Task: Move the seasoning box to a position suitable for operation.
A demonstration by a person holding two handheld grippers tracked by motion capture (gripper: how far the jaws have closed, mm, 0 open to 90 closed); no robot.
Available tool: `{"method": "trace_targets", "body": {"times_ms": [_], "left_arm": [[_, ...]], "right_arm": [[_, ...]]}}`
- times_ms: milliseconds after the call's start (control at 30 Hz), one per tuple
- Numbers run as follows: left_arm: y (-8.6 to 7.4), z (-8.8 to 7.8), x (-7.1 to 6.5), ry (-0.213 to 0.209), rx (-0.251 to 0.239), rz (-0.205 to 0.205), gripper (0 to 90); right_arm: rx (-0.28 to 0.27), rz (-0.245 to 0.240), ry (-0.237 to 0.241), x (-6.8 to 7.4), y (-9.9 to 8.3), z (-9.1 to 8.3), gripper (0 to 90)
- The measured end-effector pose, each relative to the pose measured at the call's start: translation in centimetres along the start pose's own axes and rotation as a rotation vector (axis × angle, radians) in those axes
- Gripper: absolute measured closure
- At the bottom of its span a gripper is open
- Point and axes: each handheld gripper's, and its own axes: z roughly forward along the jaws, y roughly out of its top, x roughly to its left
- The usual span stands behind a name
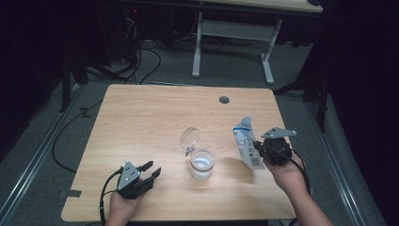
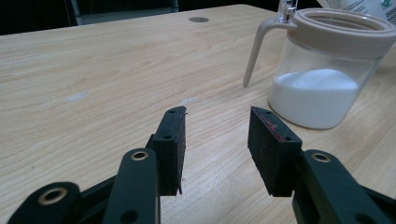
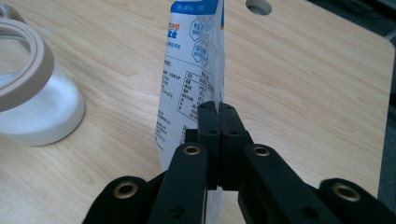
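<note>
A clear jar (image 1: 202,165) with a beige rim holds white powder and stands near the table's middle front, its round lid (image 1: 190,138) flipped up behind it. My right gripper (image 1: 258,147) is shut on the edge of a white and blue printed pouch (image 1: 246,141), held upright just right of the jar. In the right gripper view the jaws (image 3: 218,109) pinch the pouch (image 3: 196,60) with the jar (image 3: 32,93) at the left. My left gripper (image 1: 151,169) stands open near the front left, nothing between its pads (image 2: 217,126). The jar (image 2: 322,93) is ahead to its right.
The wooden table (image 1: 141,113) has a round cable hole (image 1: 224,100) near its far edge. A white-legged desk (image 1: 235,28) and cables stand on the floor behind. A metal rail runs along each side of the table.
</note>
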Motion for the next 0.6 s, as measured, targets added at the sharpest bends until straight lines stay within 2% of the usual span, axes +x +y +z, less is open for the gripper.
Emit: {"method": "trace_targets", "body": {"times_ms": [167,400,600], "left_arm": [[0.0,-0.2,0.2,0.003,-0.008,-0.028,56.6],[0.0,-0.2,-0.2,-0.006,-0.005,-0.026,56.4],[0.2,-0.1,-0.4,-0.002,-0.006,-0.016,56.2]], "right_arm": [[-0.081,0.028,0.019,0.1,-1.3,0.0,89.9],[-0.212,0.118,0.048,-0.2,-3.3,0.0,89.9],[-0.264,0.129,0.029,-0.1,-4.9,0.9,90.0]]}}
